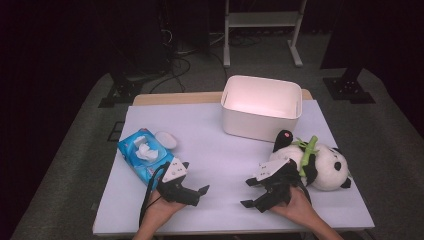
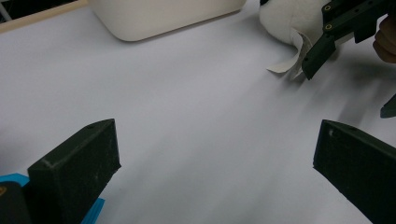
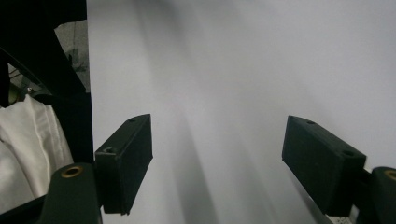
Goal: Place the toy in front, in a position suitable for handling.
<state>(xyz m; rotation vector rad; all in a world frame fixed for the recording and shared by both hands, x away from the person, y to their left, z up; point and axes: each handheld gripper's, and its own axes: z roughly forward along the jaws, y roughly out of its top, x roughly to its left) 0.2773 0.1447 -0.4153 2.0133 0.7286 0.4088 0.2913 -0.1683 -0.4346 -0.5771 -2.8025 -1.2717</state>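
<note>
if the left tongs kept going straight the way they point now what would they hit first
Probably the panda plush or the right tongs in front of it. The left tongs stand open over bare white table, aimed that way, with the white bin off to one side. Depth is unclear.

Dim room, walls lost in black. Grey carpet floor all round. Worktop w/ a white sheet over it, a strip of wood edge showing at the far side. Behind it a white metal frame stand, w/ black cables trailing on the floor to its left. Dark stand bases at the far left & right. Light falls mostly on the worktop.
</note>
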